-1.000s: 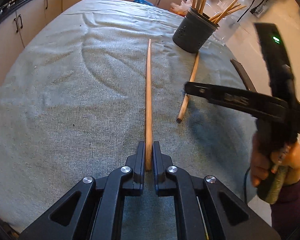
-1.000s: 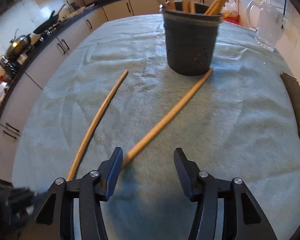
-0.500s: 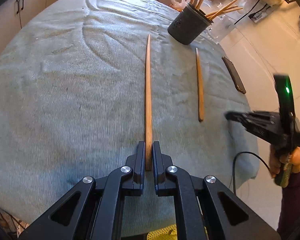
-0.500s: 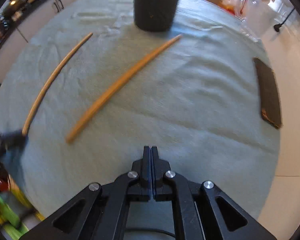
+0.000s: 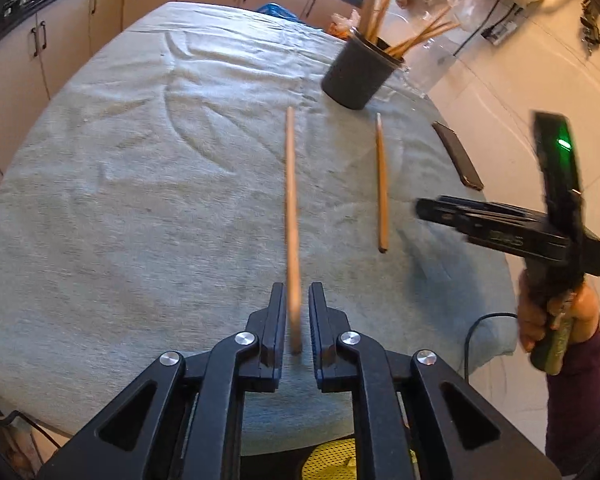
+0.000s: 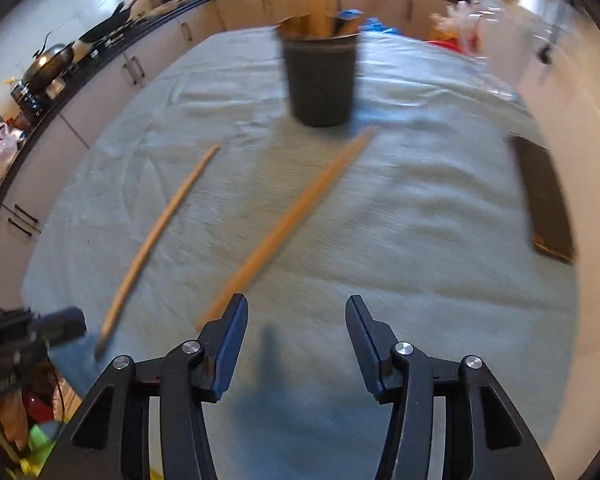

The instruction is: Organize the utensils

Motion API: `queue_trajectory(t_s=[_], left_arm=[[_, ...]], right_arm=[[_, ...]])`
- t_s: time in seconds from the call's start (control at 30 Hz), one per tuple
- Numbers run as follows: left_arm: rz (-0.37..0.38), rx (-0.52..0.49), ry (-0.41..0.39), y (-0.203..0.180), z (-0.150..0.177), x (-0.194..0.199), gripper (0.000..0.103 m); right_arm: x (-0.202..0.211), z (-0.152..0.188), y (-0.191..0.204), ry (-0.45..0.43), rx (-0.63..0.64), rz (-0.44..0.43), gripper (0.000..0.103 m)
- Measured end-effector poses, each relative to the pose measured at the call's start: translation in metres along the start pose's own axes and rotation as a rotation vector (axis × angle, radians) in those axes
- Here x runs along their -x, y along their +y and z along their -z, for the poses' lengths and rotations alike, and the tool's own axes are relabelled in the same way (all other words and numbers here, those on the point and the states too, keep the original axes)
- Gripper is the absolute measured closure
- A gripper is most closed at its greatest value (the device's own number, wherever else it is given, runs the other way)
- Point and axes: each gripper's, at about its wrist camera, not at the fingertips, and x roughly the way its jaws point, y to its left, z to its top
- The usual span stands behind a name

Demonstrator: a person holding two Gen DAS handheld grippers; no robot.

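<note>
Grey-green cloth (image 5: 120,200) covers the table, giving the loose sticks a soft bed that keeps them from rolling. Far end: a dark holder (image 5: 356,76) stands upright with many wooden sticks fanning from its mouth; it is where I judge the loose ones belong. A flat dark case (image 6: 542,196) lies near the table's right edge, out of my way. Two sticks remain on the cloth, well apart. The longer stick (image 5: 291,216) runs straight out from my left gripper (image 5: 294,320), its near end between the jaws; these have just been opening, a gap shows on each side, so nothing is pinched. The shorter stick (image 5: 381,184) points toward the holder. My right gripper (image 6: 296,340) hangs spread and empty, its left jaw just beside that stick's near end, lined up, I judge, for a pick.
</note>
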Motion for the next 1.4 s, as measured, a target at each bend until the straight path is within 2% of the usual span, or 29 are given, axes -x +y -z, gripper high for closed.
queue_trajectory(t_s=[0.07, 0.2, 0.3, 0.4, 0.53, 0.57, 0.6, 0.67, 0.77, 0.93, 0.97, 1.1, 1.33, 1.37, 1.4], left_arm=[[-0.017, 0.012, -0.012, 0.006, 0.0, 0.004, 0.084], [-0.041, 0.031, -0.022, 0.016, -0.007, 0.009, 0.082], [-0.059, 0.004, -0.027, 0.015, -0.019, 0.006, 0.081], [-0.066, -0.019, -0.018, 0.01, -0.033, -0.005, 0.073], [-0.077, -0.057, 0.023, 0.003, -0.052, -0.023, 0.072], [-0.08, -0.065, 0.028, 0.001, -0.056, -0.027, 0.071], [-0.085, -0.077, 0.033, -0.002, -0.062, -0.032, 0.071], [-0.098, -0.093, 0.045, -0.008, -0.075, -0.043, 0.07], [-0.119, -0.114, 0.067, -0.014, -0.094, -0.065, 0.07], [-0.143, -0.111, 0.111, -0.017, -0.116, -0.099, 0.071], [-0.149, -0.116, 0.092, -0.018, -0.119, -0.099, 0.071], [-0.145, -0.133, 0.091, -0.023, -0.131, -0.108, 0.075], [-0.115, -0.164, 0.067, -0.02, -0.14, -0.111, 0.076], [-0.113, -0.171, 0.061, -0.021, -0.14, -0.112, 0.076], [-0.113, -0.185, 0.049, -0.021, -0.138, -0.111, 0.077]], right_arm=[[-0.018, -0.008, 0.011, 0.018, 0.014, 0.022, 0.05], [-0.039, -0.016, 0.028, 0.052, 0.051, 0.098, 0.086], [-0.037, -0.011, 0.024, 0.089, 0.069, 0.097, 0.089], [-0.027, 0.006, 0.015, 0.126, 0.088, 0.106, 0.093], [-0.006, 0.038, -0.007, 0.208, 0.102, 0.047, 0.092], [-0.002, 0.043, -0.011, 0.201, 0.098, 0.035, 0.084], [0.003, 0.046, -0.016, 0.196, 0.085, 0.036, 0.067], [0.01, 0.045, -0.024, 0.161, 0.072, 0.058, 0.062], [0.014, 0.028, -0.032, 0.099, 0.055, 0.067, 0.062], [-0.006, -0.007, -0.025, 0.021, 0.067, 0.075, 0.062], [-0.013, -0.015, -0.023, 0.01, 0.065, 0.07, 0.062], [-0.038, -0.037, -0.016, -0.021, 0.053, 0.043, 0.069], [-0.057, -0.069, -0.006, -0.048, 0.078, 0.091, 0.079], [-0.059, -0.073, -0.004, -0.055, 0.08, 0.099, 0.082], [-0.06, -0.074, -0.001, -0.061, 0.085, 0.103, 0.089]])
